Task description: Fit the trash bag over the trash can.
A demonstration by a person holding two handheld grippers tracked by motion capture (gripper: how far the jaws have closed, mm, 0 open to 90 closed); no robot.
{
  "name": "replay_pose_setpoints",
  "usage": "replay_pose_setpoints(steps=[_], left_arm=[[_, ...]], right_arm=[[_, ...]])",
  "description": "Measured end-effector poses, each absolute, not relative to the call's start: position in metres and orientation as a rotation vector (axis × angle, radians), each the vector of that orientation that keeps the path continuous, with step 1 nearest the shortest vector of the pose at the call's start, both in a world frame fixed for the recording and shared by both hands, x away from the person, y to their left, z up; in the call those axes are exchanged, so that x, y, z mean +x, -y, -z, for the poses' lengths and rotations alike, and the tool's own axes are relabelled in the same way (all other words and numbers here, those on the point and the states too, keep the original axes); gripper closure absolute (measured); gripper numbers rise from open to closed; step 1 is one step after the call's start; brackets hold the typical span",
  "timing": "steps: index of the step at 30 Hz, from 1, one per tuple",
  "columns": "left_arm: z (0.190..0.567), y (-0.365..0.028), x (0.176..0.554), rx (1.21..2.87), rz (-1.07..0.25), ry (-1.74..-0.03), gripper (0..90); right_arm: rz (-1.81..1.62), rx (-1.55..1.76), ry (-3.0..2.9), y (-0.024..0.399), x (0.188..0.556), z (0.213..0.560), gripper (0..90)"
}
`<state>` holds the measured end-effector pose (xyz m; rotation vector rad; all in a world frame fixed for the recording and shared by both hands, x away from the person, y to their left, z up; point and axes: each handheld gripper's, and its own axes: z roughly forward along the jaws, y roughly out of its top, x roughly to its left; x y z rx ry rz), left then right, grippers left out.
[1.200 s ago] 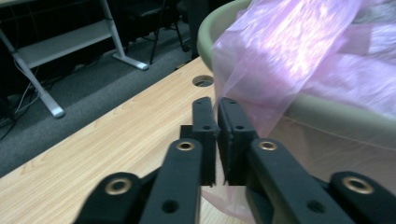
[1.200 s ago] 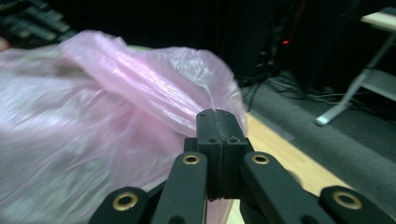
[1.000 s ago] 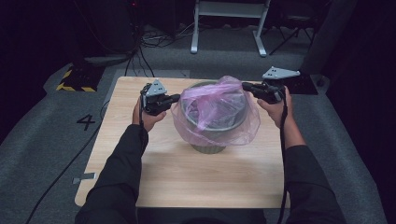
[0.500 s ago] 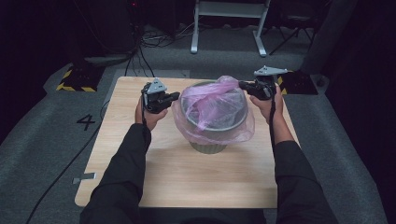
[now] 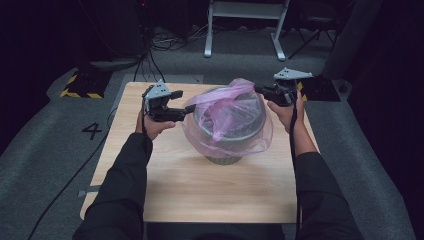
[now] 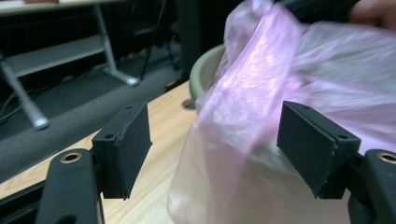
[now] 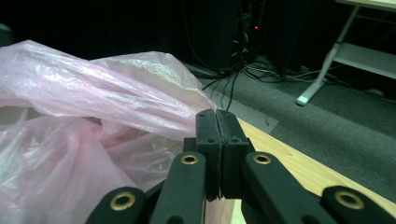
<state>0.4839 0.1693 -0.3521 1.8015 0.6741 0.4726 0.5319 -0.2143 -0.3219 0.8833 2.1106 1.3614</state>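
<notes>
Pink plastic bag lay loose between the left tongs, which had just opened; the right tongs pinched its edge, so the bin lining continued.

The bag is thin pink plastic film, translucent, crinkled and glossy. The bin looks matt grey-green plastic. The worktop is pale, smooth wood. Claw pads are matt black.

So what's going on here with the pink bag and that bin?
A person is fitting a pink plastic bag over a small grey-green bin on a wooden table, with a gripper in each hand. The right gripper is clamped shut on the bag's edge at the bin's far right rim. The left gripper has just been opening: its jaws stand apart with loose bag film between them, no longer pinched.
</notes>
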Motion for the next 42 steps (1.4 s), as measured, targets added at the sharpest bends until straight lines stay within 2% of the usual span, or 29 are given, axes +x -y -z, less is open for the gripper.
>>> replay_pose_setpoints(steps=[3, 4, 10, 12, 22, 31, 42], left_arm=[[0.353, -0.169, 0.492, 1.781, -0.439, -0.676, 37.8], [0.354, -0.17, 0.493, 1.778, -0.424, -0.666, 46.4], [0.353, -0.167, 0.504, 1.816, -0.44, -0.657, 83.4], [0.354, -0.169, 0.509, 1.786, -0.429, -0.656, 89.8], [0.36, -0.158, 0.525, 1.78, -0.448, -0.714, 90.0], [0.37, -0.143, 0.54, 1.785, -0.433, -0.768, 90.0], [0.392, -0.133, 0.552, 1.795, -0.357, -0.839, 90.0]], right_arm=[[-1.386, 0.852, -2.123, 0.213, 0.531, 0.321, 87.6], [-1.395, 0.844, -2.127, 0.212, 0.531, 0.321, 87.6], [-1.41, 0.831, -2.146, 0.214, 0.53, 0.321, 87.6], [-1.402, 0.828, -2.148, 0.214, 0.531, 0.321, 87.6], [-1.367, 0.885, -2.155, 0.213, 0.542, 0.331, 87.5], [-1.359, 1.017, -2.188, 0.218, 0.558, 0.352, 87.7], [-1.409, 1.205, -2.244, 0.23, 0.571, 0.383, 88.7]])
